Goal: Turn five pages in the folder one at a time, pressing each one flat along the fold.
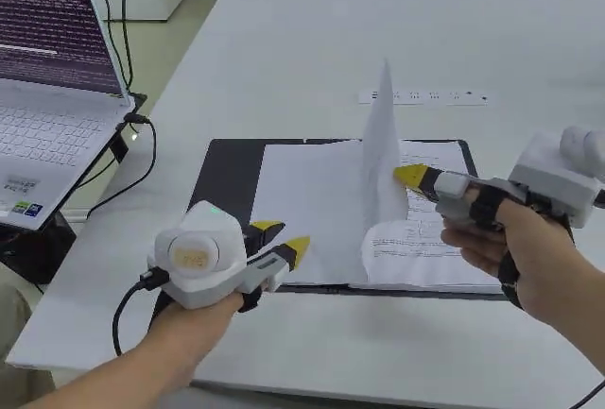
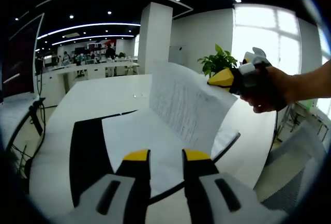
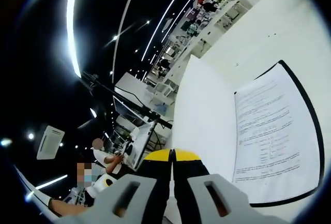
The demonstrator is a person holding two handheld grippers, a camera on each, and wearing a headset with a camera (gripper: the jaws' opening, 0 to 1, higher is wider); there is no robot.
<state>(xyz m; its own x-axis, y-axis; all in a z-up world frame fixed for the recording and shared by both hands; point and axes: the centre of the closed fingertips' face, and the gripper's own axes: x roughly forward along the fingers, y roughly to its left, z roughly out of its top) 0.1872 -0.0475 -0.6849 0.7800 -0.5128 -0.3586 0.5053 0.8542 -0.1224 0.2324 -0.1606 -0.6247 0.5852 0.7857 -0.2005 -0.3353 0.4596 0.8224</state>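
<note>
Open-plan office: white desks (image 1: 312, 41), laptop (image 1: 47, 97), potted plant (image 2: 220, 61), ceiling strip lights (image 2: 88, 27)

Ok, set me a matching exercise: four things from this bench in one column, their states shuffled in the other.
Things:
1. left hand-held gripper
2. right hand-held gripper
3. lifted page
4. laptop

States:
A. standing upright above the fold
B. jaws shut, pinching paper
C. screen lit, left of the folder
D. jaws apart, holding nothing

Pairs: 1-D, 2-B, 3-A, 4-C.
</note>
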